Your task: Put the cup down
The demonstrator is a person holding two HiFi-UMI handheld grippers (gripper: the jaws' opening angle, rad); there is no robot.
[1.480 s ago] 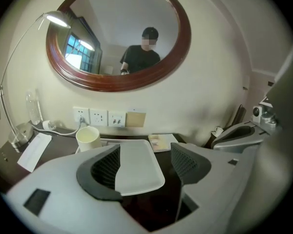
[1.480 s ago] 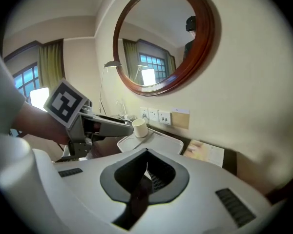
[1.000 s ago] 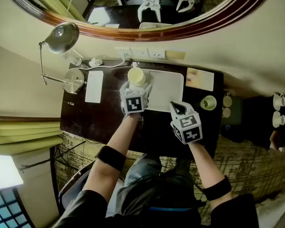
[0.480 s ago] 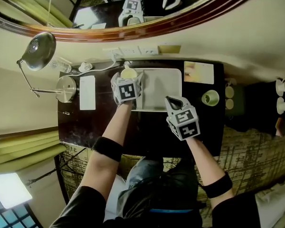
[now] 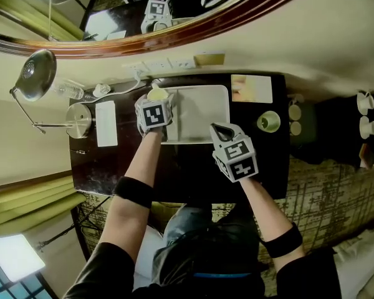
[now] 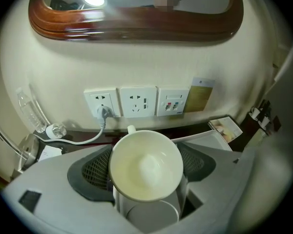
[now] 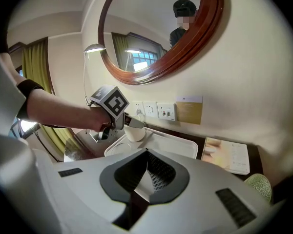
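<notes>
Not down yet, I'd say. The left gripper (image 5: 154, 102) has the cup (image 6: 146, 172) clamped between its jaws, which have just been closing in a touch, over the left edge of the tray (image 5: 202, 114), upper middle of the head view. Left to do: set it down, let go. The right gripper (image 5: 219, 131) is pinched shut, empty. The cup's base is hidden - can't tell if it touches.

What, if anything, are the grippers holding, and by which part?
Left gripper: the cup, by its sides, jaws just closed further. Right gripper: shut, empty.
</notes>
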